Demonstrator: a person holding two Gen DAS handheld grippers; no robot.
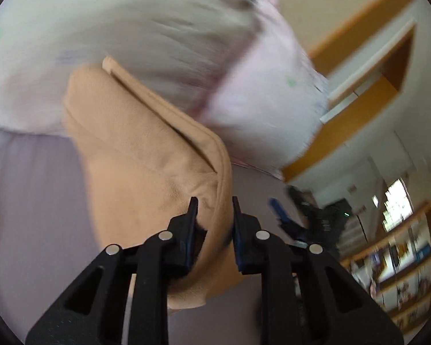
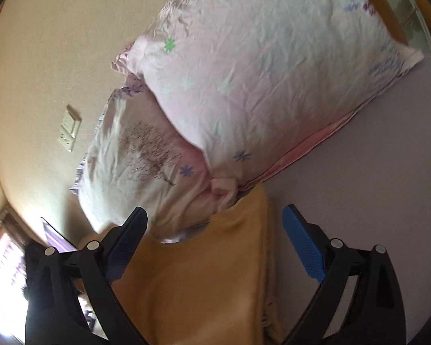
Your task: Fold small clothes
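My left gripper (image 1: 215,210) is pinched down on a hemmed edge of the tan garment (image 1: 146,149), w/ cloth bunched between the fingers, so that side has a firm hold. My right gripper (image 2: 215,241) is spread wide, nothing in it, jaws hanging either side of the same tan cloth below the pillow (image 2: 258,72).

Taking the pillow as the mark: the garment lies on the pale lilac bed sheet (image 2: 373,172) right at the pillow's foot, its far end touching or maybe tucked a little under the pillow's lower corner (can't tell which from the right wrist view). A second floral pillow sits behind the first, toward the wall.

Progress, as I judge it: early to mid. The piece looks doubled already, since the left view shows one layer lying over another w/ a seam line across, but edges aren't squared and one end is lifted in my left claw. Still to do, prob.: bring the held edge over, flatten, tidy the corners.

The cloth itself: soft, fleecy, peach-tan, thick enough to hold rounded folds instead of sharp creases. Stitched hem along the border. Left view is motion-blurred up top, so no finer detail there.
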